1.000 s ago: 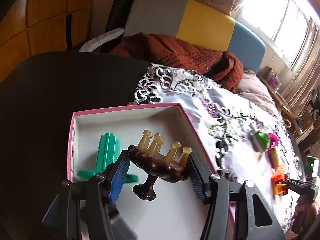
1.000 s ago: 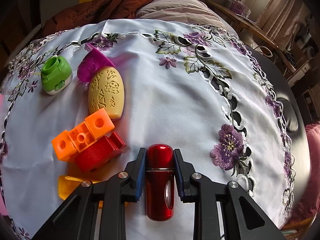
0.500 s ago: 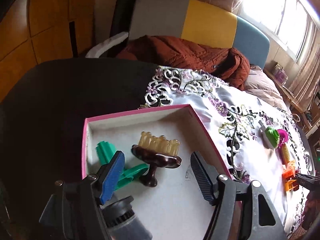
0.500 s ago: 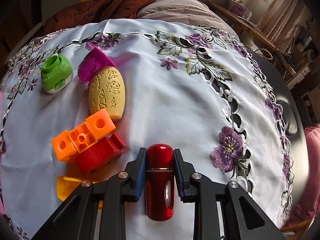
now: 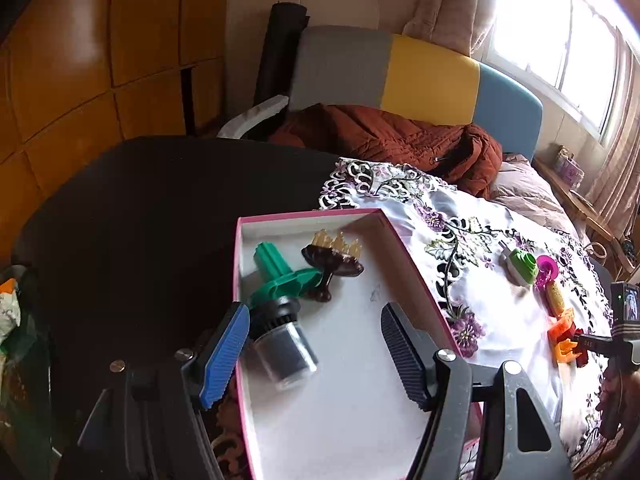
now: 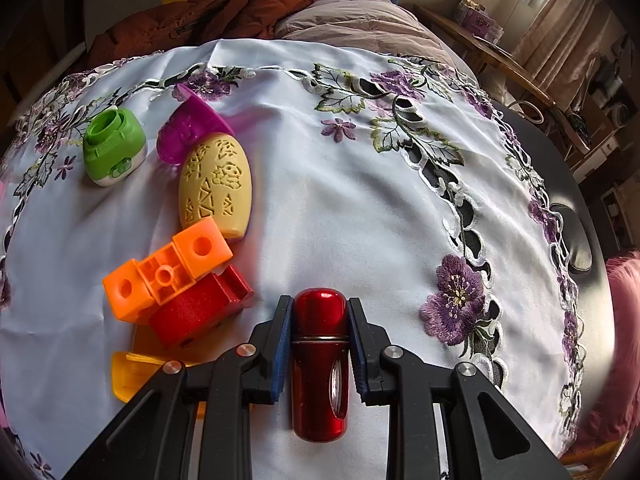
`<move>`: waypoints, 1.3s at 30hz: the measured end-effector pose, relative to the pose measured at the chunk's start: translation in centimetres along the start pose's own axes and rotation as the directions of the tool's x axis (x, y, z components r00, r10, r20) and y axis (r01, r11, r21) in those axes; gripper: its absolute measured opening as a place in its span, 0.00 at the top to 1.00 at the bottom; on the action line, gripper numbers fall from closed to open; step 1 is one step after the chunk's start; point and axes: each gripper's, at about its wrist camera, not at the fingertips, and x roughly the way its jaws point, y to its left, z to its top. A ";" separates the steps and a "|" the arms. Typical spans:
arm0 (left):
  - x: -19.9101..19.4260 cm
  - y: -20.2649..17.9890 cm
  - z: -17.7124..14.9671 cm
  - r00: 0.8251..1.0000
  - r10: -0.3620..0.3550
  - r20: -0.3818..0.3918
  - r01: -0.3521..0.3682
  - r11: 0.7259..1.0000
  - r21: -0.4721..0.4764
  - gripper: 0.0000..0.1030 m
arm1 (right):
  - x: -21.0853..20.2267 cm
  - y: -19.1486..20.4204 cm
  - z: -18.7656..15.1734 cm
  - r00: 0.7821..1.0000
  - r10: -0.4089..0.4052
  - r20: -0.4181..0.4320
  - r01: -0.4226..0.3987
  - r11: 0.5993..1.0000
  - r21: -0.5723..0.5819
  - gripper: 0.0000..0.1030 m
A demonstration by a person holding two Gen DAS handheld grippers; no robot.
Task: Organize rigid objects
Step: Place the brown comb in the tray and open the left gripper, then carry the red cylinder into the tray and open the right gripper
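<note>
Since a second ago, the left gripper has let go of the brown massage tool with amber prongs and pulled back; its jaws now stand wide apart over the near part of the pink-rimmed box, holding nothing. The right gripper has not shifted: its blue pads are clamped on the sides of a glossy red metal capsule, which sits low over the white embroidered tablecloth at about 6 o'clock in the right wrist view. The step in hand appears to be carrying the capsule to the box, so the next move likely calls for the right hand to lift and travel toward the box, while the left hand clears the way. Inside the box, the massage tool stands toward 12 o'clock, a green plastic piece lies beside it at 10 o'clock, touching its stem, and a clear jar with a black ribbed cap rests against the left wall. Still out on the cloth, at 9 to 11 o'clock from the capsule, are a red block, an orange block, a yellow piece, a cream perforated egg shape, a magenta piece and a green and white cap-like object.
</note>
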 end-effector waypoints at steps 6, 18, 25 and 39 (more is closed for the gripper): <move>-1.2 0.9 -1.4 1.000 0.013 -0.007 -0.013 1.000 -0.020 0.33 | -0.1 -0.1 0.0 1.000 0.001 0.005 -0.002 1.000 0.006 0.74; -2.5 2.0 -2.9 0.999 0.036 -0.015 -0.037 0.999 -0.036 0.33 | -0.9 -0.8 0.5 0.999 0.021 0.047 -0.024 0.998 0.063 0.75; -3.0 2.0 -3.3 0.999 0.034 -0.010 -0.034 0.999 -0.032 0.33 | -3.7 -1.2 1.1 0.977 0.085 0.198 -0.107 0.989 0.101 0.75; -2.8 2.4 -3.6 1.000 0.021 -0.018 -0.021 0.999 -0.033 0.33 | -10.4 3.4 1.0 0.895 0.288 0.340 -0.307 0.952 0.001 0.75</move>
